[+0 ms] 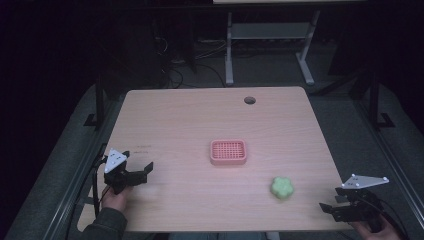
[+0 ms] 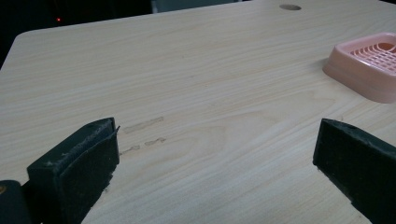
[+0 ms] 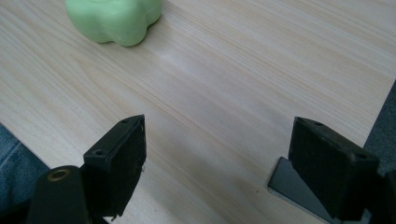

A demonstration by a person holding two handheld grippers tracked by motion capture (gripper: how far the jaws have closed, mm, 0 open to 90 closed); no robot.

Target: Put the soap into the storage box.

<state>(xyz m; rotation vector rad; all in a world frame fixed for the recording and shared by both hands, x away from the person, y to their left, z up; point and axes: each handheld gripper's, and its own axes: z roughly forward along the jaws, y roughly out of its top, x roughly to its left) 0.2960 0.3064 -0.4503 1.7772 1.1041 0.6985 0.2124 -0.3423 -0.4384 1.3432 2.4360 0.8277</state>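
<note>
high view: right gripper (image 1: 327, 208) low, jaws apart, near probably soap (image 1: 282, 187).

high view dim, dark surround — table (image 1: 190, 120) evenly lit | gripper views bright, near jaws soft

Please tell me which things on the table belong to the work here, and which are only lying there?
Belonging to the work:
- green flower-shaped soap bar, nearest the open right gripper
- pink plastic slotted soap dish, empty
- open left gripper

Only there:
- round hole in the light wooden table
- tape marks on the wood
</note>
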